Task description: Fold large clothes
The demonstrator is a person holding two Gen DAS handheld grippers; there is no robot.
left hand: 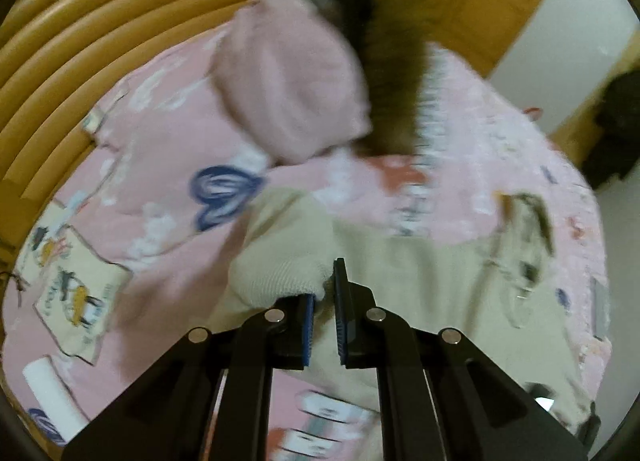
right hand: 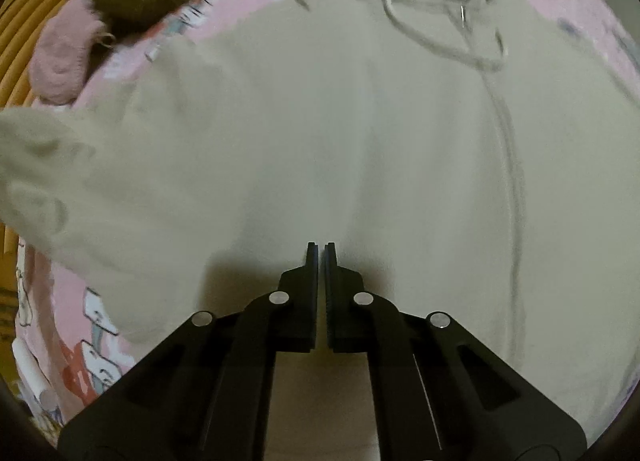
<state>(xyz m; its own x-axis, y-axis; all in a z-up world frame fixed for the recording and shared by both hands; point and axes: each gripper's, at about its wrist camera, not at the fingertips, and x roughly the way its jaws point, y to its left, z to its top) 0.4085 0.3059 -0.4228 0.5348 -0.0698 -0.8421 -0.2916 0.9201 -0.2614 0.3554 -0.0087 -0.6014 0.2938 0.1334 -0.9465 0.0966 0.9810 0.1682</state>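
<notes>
Left tool (left hand: 326,293) pinches the cream hoodie's (right hand: 340,133) ribbed cuff (left hand: 276,269), lifting the sleeve for folding, while the right tool (right hand: 321,257) hovers closed, empty, above the bed (left hand: 160,133).

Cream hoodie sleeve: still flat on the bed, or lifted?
Lifted: the left gripper is shut on the ribbed cuff of the cream hoodie, above the pink bedspread.

The cream knit hooded sweater (right hand: 320,133) is lying spread across the middle of the pink printed bedspread (left hand: 168,133). The pink fluffy garment (left hand: 288,85) is lying beyond it, nearer the bedspread's headboard edge.
</notes>
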